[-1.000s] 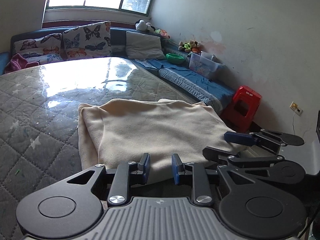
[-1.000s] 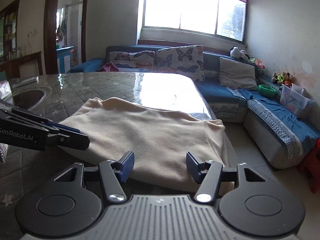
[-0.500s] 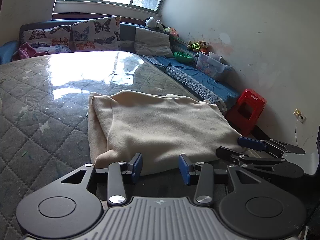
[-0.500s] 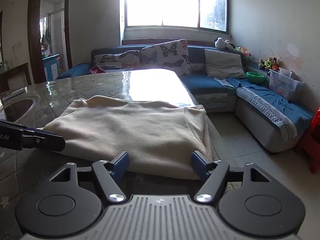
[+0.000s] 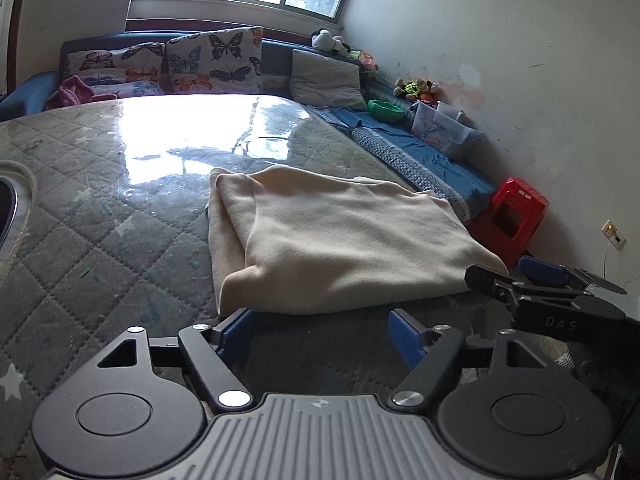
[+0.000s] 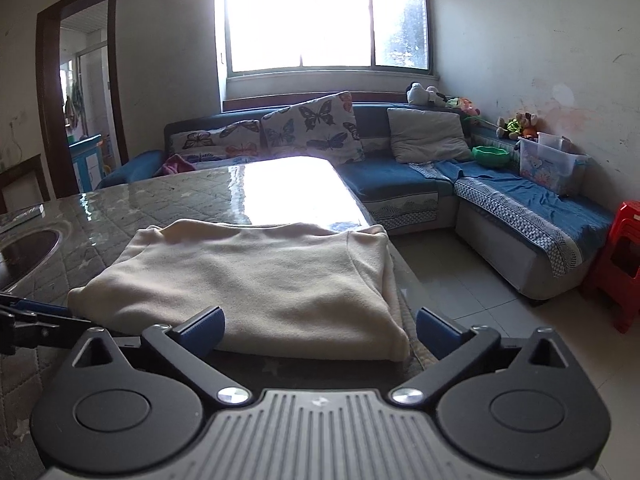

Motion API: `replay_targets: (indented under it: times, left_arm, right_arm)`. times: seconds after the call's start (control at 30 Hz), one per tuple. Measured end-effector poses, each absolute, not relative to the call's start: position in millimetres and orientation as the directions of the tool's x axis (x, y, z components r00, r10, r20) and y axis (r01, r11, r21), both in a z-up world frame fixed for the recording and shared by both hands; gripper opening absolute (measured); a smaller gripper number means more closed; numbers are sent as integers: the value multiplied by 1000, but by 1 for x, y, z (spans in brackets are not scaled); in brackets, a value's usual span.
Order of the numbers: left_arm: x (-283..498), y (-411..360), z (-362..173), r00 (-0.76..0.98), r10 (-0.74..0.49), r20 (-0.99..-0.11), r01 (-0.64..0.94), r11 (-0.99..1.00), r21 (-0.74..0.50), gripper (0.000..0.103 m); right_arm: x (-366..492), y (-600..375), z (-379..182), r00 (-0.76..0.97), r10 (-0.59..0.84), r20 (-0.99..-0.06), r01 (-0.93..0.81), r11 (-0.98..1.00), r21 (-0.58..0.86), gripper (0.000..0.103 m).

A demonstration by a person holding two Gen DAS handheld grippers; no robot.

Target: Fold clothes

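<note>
A cream garment (image 5: 336,240) lies folded into a flat rectangle on the quilted grey table (image 5: 100,232), close to the table's right edge. My left gripper (image 5: 324,332) sits just short of the garment's near edge, its jaws opening, with nothing between them. In the right wrist view the same cream garment (image 6: 256,280) lies ahead of my right gripper (image 6: 320,330), whose jaws are opening wide and bare, apart from the cloth. The right gripper's tips (image 5: 536,276) show by the garment's near right corner, and the left gripper's tips (image 6: 36,314) by its near left corner.
A round metal basin rim (image 6: 28,256) is set into the table at the left. A blue sofa (image 6: 400,184) with butterfly cushions lines the far wall and right wall. A red plastic stool (image 5: 516,216) stands on the tiled floor to the right of the table.
Both grippers have opened and drawn back a little from the garment's near edge; the left one had cloth between its pads and has let it go. The garment lies still.
</note>
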State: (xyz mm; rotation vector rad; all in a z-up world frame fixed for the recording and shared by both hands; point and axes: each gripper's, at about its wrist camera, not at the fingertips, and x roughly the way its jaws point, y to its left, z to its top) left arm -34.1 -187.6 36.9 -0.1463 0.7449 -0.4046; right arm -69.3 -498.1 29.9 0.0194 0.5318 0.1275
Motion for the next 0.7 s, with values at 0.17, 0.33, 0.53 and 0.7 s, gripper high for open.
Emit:
replay_targets:
  times: [0.17, 0.33, 0.53, 0.7]
  left_arm:
    - [-39, -182, 40, 677, -389, -625, 282, 921, -268, 93]
    - [-45, -177, 43, 687, -382, -618, 272, 924, -269, 103]
    - [-51, -172, 43, 691, -366, -623, 259, 930, -259, 103]
    - [-54, -167, 42, 688, -357, -631, 246, 934, -260, 103]
  right_arm:
    - [-73, -498, 30, 849, 116, -515, -94, 993, 69, 103]
    - [-80, -492, 28, 845, 107, -523, -89, 994, 59, 103]
    - [-90, -486, 28, 847, 105, -522, -81, 994, 70, 103]
    - [-96, -483, 31, 852, 117, -511, -84, 993, 87, 103]
